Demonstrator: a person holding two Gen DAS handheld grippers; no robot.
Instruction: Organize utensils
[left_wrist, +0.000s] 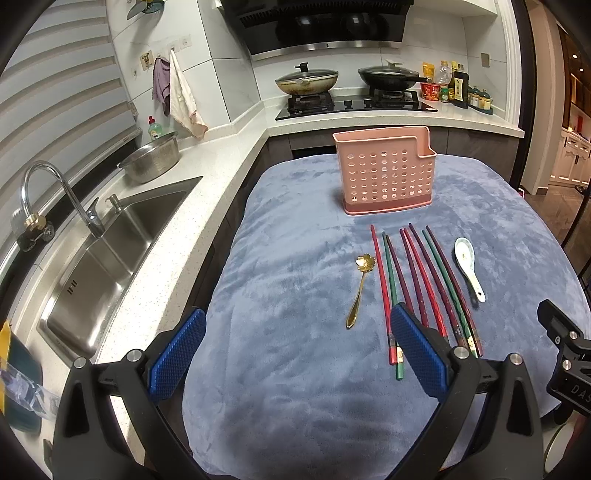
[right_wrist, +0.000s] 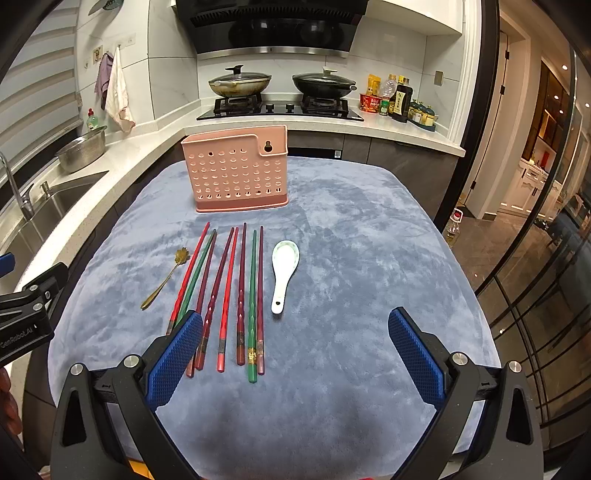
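A pink perforated utensil holder (left_wrist: 386, 173) (right_wrist: 236, 173) stands upright at the far side of a blue-cloth table. In front of it lie several red, green and purple chopsticks (left_wrist: 421, 280) (right_wrist: 242, 291) side by side, a gold flower-bowl spoon (left_wrist: 360, 286) (right_wrist: 166, 277) to their left and a white ceramic spoon (left_wrist: 469, 266) (right_wrist: 282, 273) to their right. My left gripper (left_wrist: 297, 317) is open and empty above the cloth, near the chopsticks' near ends. My right gripper (right_wrist: 295, 319) is open and empty, just short of the chopstick ends.
A steel sink (left_wrist: 107, 254) with a faucet (left_wrist: 55, 192) and a metal colander (left_wrist: 151, 158) is on the counter to the left. A stove with two lidded pans (right_wrist: 280, 85) and bottles (right_wrist: 399, 98) is behind the table. The blue cloth (right_wrist: 369, 258) has open space right of the spoon.
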